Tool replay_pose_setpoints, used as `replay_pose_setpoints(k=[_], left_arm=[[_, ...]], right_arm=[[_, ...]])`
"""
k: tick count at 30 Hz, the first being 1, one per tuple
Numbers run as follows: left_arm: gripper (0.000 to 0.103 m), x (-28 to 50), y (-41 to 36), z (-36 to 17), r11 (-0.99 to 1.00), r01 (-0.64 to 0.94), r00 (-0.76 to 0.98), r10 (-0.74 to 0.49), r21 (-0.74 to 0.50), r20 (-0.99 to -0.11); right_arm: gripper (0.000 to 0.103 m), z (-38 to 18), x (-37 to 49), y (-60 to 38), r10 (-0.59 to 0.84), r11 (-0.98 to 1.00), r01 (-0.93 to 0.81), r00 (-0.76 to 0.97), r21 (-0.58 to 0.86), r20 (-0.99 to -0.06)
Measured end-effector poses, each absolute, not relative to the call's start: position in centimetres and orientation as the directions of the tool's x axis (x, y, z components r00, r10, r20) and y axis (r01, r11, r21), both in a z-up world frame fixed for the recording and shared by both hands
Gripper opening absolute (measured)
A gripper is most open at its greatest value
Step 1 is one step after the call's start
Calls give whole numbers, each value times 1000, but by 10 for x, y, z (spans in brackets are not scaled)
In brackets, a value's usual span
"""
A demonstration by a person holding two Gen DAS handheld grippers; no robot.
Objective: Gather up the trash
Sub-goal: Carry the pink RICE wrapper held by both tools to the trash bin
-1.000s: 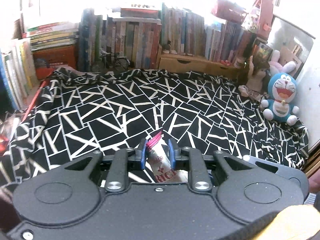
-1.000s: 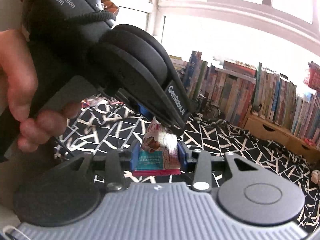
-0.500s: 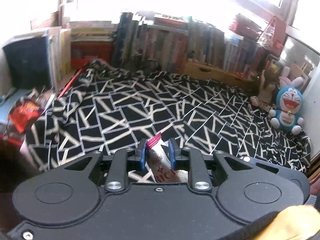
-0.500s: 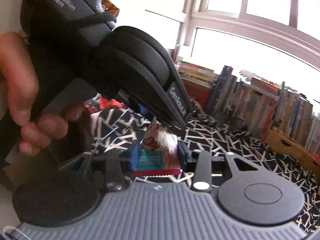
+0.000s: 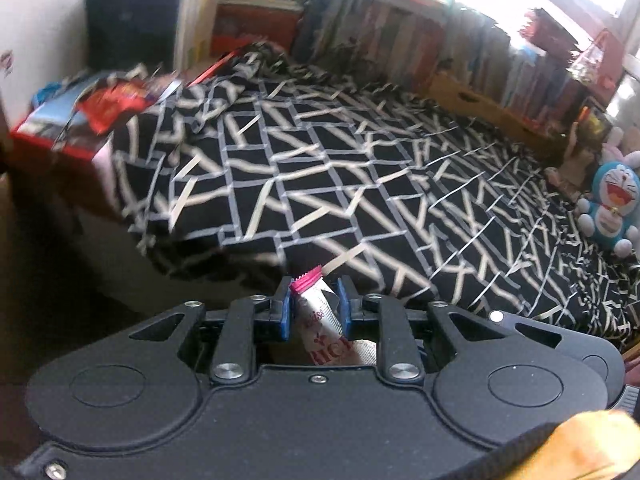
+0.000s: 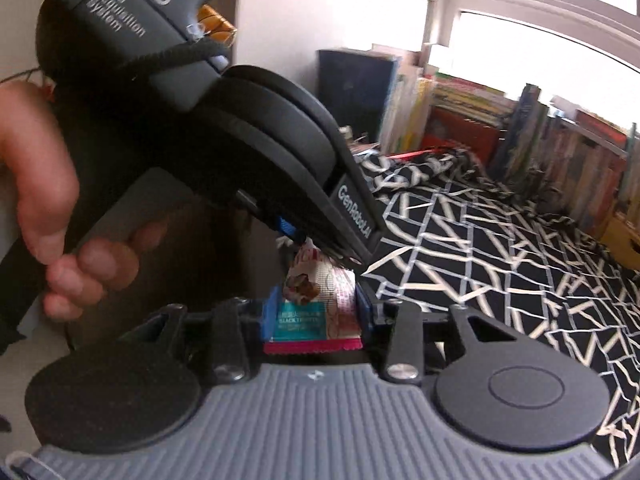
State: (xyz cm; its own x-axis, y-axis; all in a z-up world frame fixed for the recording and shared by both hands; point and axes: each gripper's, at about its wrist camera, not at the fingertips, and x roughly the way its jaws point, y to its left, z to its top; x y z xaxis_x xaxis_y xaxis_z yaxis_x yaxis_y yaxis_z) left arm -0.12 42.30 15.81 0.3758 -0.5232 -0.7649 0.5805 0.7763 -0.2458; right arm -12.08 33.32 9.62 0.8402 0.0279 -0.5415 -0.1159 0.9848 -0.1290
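view swung left; wrapper (image 5: 320, 320) half-hidden (print cropped)

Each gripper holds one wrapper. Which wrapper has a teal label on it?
The wrapper with the teal label is in the right gripper. The left gripper holds a narrow white wrapper with a pink crimped end and red letters.

Daylight floods in from the window (image 6: 552, 8), which is blown out white. Below the bedspread (image 5: 320, 168) edge lies deep shadow. The books (image 5: 420, 28) smear with motion blur, and straight lines bow toward the frame edges.
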Motion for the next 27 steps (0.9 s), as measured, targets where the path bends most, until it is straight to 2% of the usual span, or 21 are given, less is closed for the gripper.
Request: replay_pose_setpoints(k=[10,22,24,26,27], left_arm=[[22,16,473,105,862,440,371,-430,-252,-823],[23,49,479,56,892,366,334,-394,-267,-856],[25,54,479,48,893,358,324,-393,-272,-861],[37,59,481,43,900,345,329,-381,-265,-864],[39,61,482,41,905,336,332,-375,-262,-866]], right_arm=[[45,51,-91,364,137,966,-243,778,-92,-613],[45,17,-58,375,142,961,-264,720,-80,-679],[45,10,-54,376,137,958,-271,711,-90,-690],[45,4,-46,374,131,954,-281,705,-105,-697],[45,2,-44,375,126,952,-285,702,-113,-701]])
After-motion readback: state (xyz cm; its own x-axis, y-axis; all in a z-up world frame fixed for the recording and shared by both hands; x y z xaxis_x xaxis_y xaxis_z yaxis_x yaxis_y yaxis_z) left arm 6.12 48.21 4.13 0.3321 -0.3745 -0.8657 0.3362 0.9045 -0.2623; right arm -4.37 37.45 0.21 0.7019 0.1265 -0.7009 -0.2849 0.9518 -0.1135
